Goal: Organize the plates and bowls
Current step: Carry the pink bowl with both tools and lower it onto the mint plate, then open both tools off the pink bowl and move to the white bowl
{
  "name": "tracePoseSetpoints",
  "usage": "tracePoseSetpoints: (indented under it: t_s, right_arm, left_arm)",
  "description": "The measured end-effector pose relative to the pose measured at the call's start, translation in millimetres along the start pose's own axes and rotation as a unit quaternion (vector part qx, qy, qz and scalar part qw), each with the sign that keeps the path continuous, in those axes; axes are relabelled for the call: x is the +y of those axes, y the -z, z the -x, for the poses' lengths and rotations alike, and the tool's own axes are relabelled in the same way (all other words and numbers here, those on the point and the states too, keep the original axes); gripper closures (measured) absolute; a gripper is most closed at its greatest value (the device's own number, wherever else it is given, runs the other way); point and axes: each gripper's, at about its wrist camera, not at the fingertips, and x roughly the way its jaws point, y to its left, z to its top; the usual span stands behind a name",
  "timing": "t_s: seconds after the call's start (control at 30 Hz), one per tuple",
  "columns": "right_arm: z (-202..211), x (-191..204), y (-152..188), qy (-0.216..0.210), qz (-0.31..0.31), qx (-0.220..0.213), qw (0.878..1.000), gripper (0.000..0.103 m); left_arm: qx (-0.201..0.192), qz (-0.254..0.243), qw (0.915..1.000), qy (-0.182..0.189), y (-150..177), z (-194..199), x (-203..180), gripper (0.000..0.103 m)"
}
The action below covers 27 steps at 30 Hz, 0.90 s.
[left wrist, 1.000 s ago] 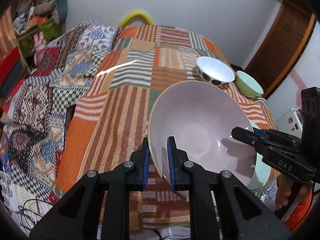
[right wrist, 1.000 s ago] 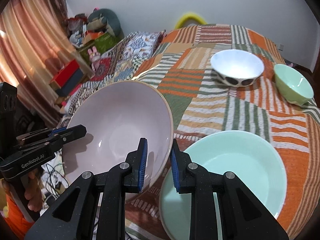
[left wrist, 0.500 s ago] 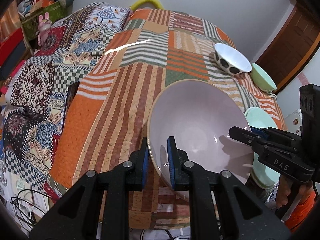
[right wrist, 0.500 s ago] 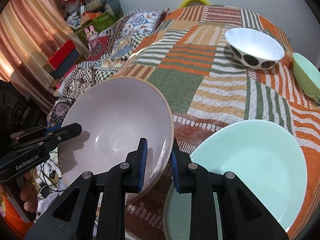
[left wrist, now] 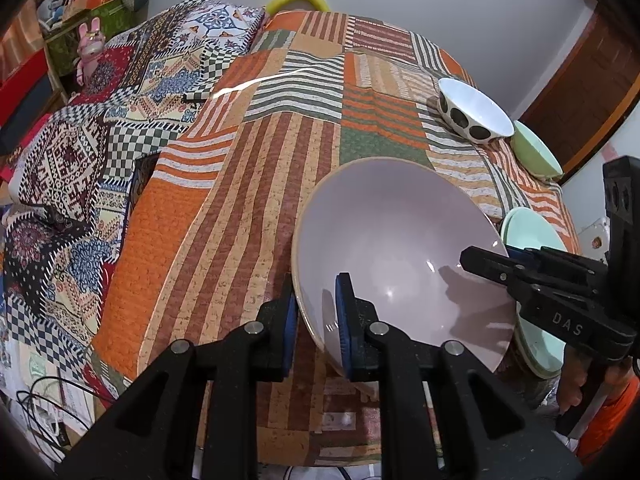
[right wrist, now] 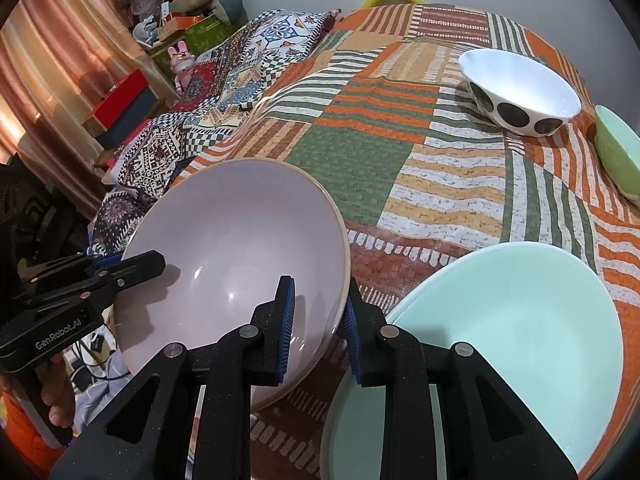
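A large, glossy pale-lilac ceramic bowl with a tan rim (left wrist: 400,248) is held between the two grippers above the near edge of a table covered in an orange, green and brown striped patchwork cloth (left wrist: 280,152). The left gripper (left wrist: 316,324) is clamped on the bowl's near rim, one blue pad inside the wall and one outside. The right gripper (right wrist: 318,320) is clenched on the opposite side of the rim in the same way, as seen in the right wrist view. The bowl is tilted, and whether its underside touches the cloth cannot be told.

Just beside it, under the right gripper, a wide mint-green ceramic plate (right wrist: 512,320) lies on the cloth; in the left wrist view it appears, perhaps, as a stack of two. Farther back, a white bowl with large dark dots on its outside (right wrist: 520,88) stands upright, and a small light-green bowl (right wrist: 618,152) sits near it by the table's right edge. A patterned quilt (left wrist: 80,152) is spread to the left.
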Motion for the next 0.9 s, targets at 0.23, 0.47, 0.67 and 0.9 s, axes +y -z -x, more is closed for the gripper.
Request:
tracePoseSetpoints:
  t_s: [0.23,0.47,0.67,0.9]
  right_arm:
    - [14,-5,0,-0.001,-0.003,-0.014,1.0,0.07]
    - [46,-19,0,0.003,-0.015,-0.054,0.998,0.07]
    - [88,-37,-3,0.022,-0.029,-0.112,0.993,0.069]
    - [136,-67,-12,0.074,-0.045,-0.184,0.979,0.06]
  left_arm:
    - [0.002,0.012,0.9999,0.0,-2,5,2,0.087]
    - [-0.04,-0.009,0.9988,-0.027,-13,38,-9,0.081]
    - [-0.093,-0.039,0.9949,-0.011,-34,76,-39,0.072]
    - [-0.157,-0.092,0.9833,-0.003,-63,110,-88,0.061]
